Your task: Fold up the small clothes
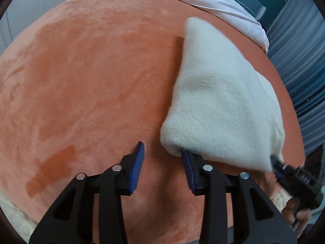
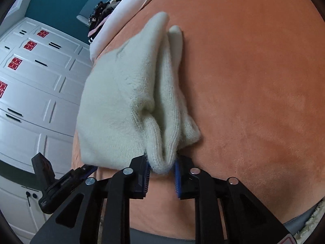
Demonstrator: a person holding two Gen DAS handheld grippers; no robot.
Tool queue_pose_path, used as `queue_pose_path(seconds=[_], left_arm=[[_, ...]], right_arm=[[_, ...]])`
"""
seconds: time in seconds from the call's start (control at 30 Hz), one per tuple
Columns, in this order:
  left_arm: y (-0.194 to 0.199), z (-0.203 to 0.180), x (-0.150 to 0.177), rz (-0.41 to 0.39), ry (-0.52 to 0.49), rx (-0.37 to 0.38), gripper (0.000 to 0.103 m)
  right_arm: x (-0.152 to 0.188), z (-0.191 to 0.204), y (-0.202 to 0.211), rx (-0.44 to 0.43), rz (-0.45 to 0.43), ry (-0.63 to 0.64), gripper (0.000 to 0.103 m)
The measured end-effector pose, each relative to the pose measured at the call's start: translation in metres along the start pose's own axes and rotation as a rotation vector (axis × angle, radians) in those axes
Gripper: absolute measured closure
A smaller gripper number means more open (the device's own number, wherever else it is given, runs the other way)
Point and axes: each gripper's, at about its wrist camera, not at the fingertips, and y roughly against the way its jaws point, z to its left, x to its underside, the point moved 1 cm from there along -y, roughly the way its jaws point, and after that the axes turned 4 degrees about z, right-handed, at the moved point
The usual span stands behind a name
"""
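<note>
In the right half of the left wrist view: a cream knitted garment (image 1: 223,101), folded into a long thick bundle and lying on an orange plush blanket (image 1: 91,71) that covers the bed. Narrow end towards the upper part of the frame, wide end towards the lower right.

At the bottom centre of the same view: the left tool (image 1: 162,149), open, with blue pads (image 1: 138,162) well apart and only blanket between them. Tip of its right-side finger touching the lower left corner of the garment, partly hidden under the knit edge.

At the lower right edge, blurred: the right tool (image 1: 278,166) at the other lower corner of the garment, held in a hand (image 1: 294,209).

In the right wrist view, the same garment from its wide end: several soft layers side by side, the thickest on the left. Rounded end of one fold sitting between the two pads of the right tool at the bottom centre and touching both. Fingers clearly apart; not possible to tell whether pressing the knit or only resting beside it.

Further back: a white sheet (image 1: 223,4) along the upper edge of the blanket. At the left of the right wrist view, white cabinet doors (image 2: 40,101) with red square stickers (image 2: 30,45), and at the top a teal wall (image 2: 61,2) with a pile of dark patterned cloth (image 2: 101,12) below it.
</note>
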Motion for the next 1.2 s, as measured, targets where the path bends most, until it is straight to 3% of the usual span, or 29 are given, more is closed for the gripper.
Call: queue_pose_path(seconds=[0.03, 0.1, 0.17, 0.23, 0.37, 0.43, 0.47, 0.5, 0.53, 0.57, 0.67, 0.73, 0.77, 0.8, 0.9, 1.0, 1.03, 1.07, 1.13, 1.17, 1.2], left_arm=[[0.012, -0.001, -0.001, -0.014, -0.013, 0.005, 0.058], [0.038, 0.0, -0.003, -0.061, -0.02, 0.061, 0.03], [0.059, 0.0, -0.013, -0.138, -0.005, 0.108, 0.013], [0.061, -0.008, -0.035, -0.166, 0.002, 0.157, 0.01], [0.008, -0.012, -0.083, -0.093, 0.057, 0.194, 0.007], [-0.031, -0.008, -0.093, -0.001, 0.124, 0.217, 0.01], [-0.042, -0.006, -0.094, 0.02, 0.151, 0.244, 0.021], [-0.044, -0.007, -0.095, 0.007, 0.162, 0.298, 0.037], [-0.037, -0.009, -0.098, -0.021, 0.152, 0.288, 0.038], [-0.025, -0.015, -0.101, -0.075, 0.117, 0.273, 0.047], [-0.006, -0.033, -0.108, -0.168, 0.001, 0.232, 0.045], [-0.021, -0.043, -0.11, -0.128, -0.044, 0.127, 0.039], [-0.031, -0.046, -0.109, -0.099, -0.066, 0.078, 0.034], [-0.035, -0.05, -0.106, -0.084, -0.078, 0.09, 0.032], [-0.021, -0.05, -0.097, -0.12, -0.078, 0.0, 0.029], [-0.001, -0.051, -0.078, -0.118, -0.065, 0.004, 0.028], [0.003, -0.05, -0.069, -0.107, -0.053, 0.009, 0.021], [0.001, -0.05, -0.057, -0.09, -0.029, 0.006, 0.018], [-0.009, -0.045, -0.037, -0.054, -0.007, 0.002, 0.019], [-0.017, -0.042, -0.027, -0.031, -0.008, -0.011, 0.027], [-0.025, -0.041, -0.024, -0.023, -0.012, -0.012, 0.03]], right_arm=[[-0.003, 0.006, 0.008, 0.028, -0.011, 0.028, 0.063], [-0.015, 0.023, 0.029, 0.096, -0.071, 0.109, 0.042], [-0.029, 0.031, 0.044, 0.145, -0.16, 0.17, 0.023], [-0.052, 0.033, 0.035, 0.146, -0.162, 0.192, 0.022], [-0.105, 0.022, -0.032, 0.094, -0.008, 0.11, 0.022], [-0.117, 0.014, -0.064, 0.057, 0.071, 0.035, 0.042], [-0.122, 0.022, -0.07, 0.042, 0.076, 0.045, 0.058], [-0.126, 0.035, -0.068, 0.067, 0.059, 0.097, 0.069], [-0.128, 0.055, -0.06, 0.07, 0.025, 0.192, 0.07], [-0.131, 0.073, -0.048, 0.042, -0.014, 0.268, 0.071], [-0.139, 0.1, -0.023, -0.04, -0.123, 0.393, 0.072], [-0.151, 0.084, -0.044, 0.011, -0.11, 0.393, 0.065], [-0.157, 0.065, -0.067, 0.099, -0.049, 0.357, 0.063], [-0.161, 0.044, -0.085, 0.204, 0.017, 0.302, 0.058], [-0.157, 0.026, -0.047, 0.093, -0.065, 0.162, 0.062], [-0.13, 0.046, 0.003, 0.05, -0.133, 0.244, 0.062], [-0.12, 0.051, 0.009, 0.054, -0.124, 0.286, 0.061], [-0.111, 0.054, 0.009, 0.084, -0.104, 0.33, 0.054], [-0.103, 0.046, 0.0, 0.191, -0.088, 0.397, 0.05], [-0.101, 0.043, -0.014, 0.215, -0.047, 0.402, 0.064], [-0.106, 0.028, -0.018, 0.201, -0.019, 0.377, 0.07]])
